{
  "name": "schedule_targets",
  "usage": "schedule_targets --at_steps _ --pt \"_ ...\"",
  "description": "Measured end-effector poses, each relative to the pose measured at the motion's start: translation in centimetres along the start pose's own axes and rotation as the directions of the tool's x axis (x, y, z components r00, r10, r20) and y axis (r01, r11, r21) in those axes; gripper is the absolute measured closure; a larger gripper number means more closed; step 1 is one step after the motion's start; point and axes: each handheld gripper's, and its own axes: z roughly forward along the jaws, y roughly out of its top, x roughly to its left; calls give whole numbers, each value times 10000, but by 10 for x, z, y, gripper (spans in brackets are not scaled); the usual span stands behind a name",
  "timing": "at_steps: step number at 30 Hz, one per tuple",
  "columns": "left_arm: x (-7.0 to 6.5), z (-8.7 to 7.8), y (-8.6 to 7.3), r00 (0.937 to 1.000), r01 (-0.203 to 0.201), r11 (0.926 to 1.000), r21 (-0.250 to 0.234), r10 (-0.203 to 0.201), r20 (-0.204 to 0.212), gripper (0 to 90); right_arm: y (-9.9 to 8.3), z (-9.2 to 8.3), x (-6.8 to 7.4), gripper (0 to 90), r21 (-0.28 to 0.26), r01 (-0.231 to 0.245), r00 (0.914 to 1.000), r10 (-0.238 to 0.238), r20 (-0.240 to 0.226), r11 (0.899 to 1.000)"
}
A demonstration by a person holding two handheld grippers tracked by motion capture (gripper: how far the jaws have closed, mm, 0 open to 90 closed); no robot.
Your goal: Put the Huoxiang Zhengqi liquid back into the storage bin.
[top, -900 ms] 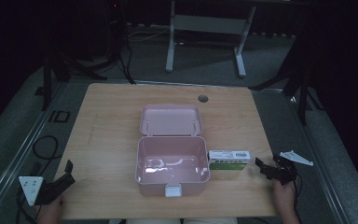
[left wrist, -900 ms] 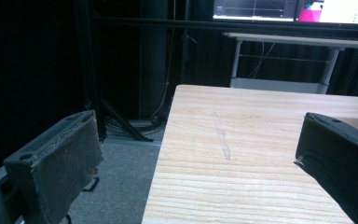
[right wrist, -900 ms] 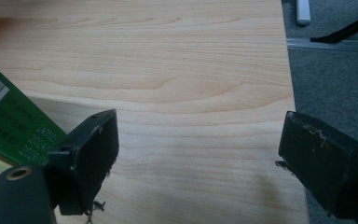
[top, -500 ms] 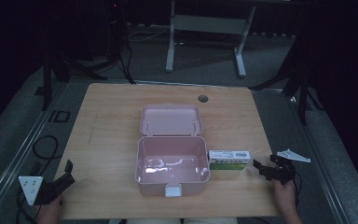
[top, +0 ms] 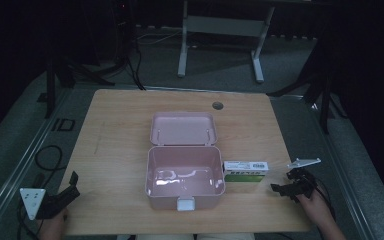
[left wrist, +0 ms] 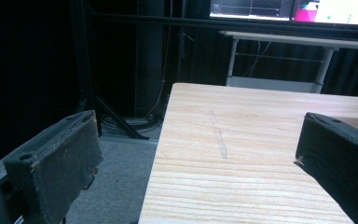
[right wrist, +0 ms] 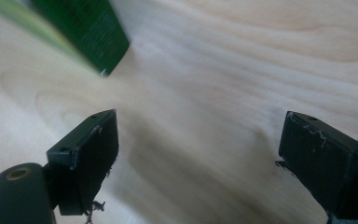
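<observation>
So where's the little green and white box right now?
In the high view the green and white box lies flat on the table, just right of the open pink case, with the right gripper nearby.

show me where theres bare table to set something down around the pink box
Free: the wide strip of table left of the pink box, toward the left gripper, and the far band between its open lid and the grommet hole. Crowded: the right side, where the green carton lies against the box with the right gripper close by.
</observation>
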Motion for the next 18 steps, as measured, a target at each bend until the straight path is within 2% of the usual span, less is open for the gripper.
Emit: schedule_targets --at_steps 3,4,5,6,7,8,9,10,11,12,13,14,16,17,18 --pt "0 0 0 10000 -5 10000 5 5 19 4 1 0 6 117 538 599 9982 -592 -135 9968" --pt "0 0 0 10000 -5 10000 5 5 19 4 1 0 6 117 538 599 9982 -592 -135 9968" --pt "0 0 0 9999 -7 10000 -47 7 110 4 1 -1 9 117 872 1006 9946 -981 -329 9911" --pt "0 0 0 9999 -7 10000 -47 7 110 4 1 -1 9 117 872 1006 9946 -981 -329 9911" --pt "1 0 0 9999 11 10000 -30 -11 121 4 2 -1 13 117 1168 1469 9888 -1428 -432 9822" --pt "1 0 0 9999 11 10000 -30 -11 121 4 2 -1 13 117 1168 1469 9888 -1428 -432 9822" --pt "0 0 0 9999 9 10000 -29 -8 144 4 2 -2 15 117 1353 1778 9833 -1706 -632 9747" --pt "0 0 0 9999 9 10000 -29 -8 144 4 2 -2 15 117 1353 1778 9833 -1706 -632 9747" --pt "0 0 0 9999 -2 10000 -11 3 151 4 2 -2 18 117 1651 2197 9737 -2056 -982 9615" --pt "0 0 0 9999 -2 10000 -11 3 151 4 2 -2 18 117 1651 2197 9737 -2056 -982 9615" --pt "0 0 0 9999 -19 10000 -21 19 144 4 3 -1 21 113 1924 2618 9624 -2408 -1259 9457" --pt "0 0 0 9999 -19 10000 -21 19 144 4 3 -1 21 113 1924 2618 9624 -2408 -1259 9457" --pt "0 0 0 9999 -29 10000 -6 29 159 4 6 -1 27 112 2260 3102 9466 -2780 -1634 9234" --pt "0 0 0 9999 -29 10000 -8 30 155 4 8 -2 29 112 2243 3272 9405 -2933 -1716 9179" --pt "0 0 0 9999 -29 10000 -8 30 155 4 8 -2 29 112 2243 3272 9405 -2933 -1716 9179"
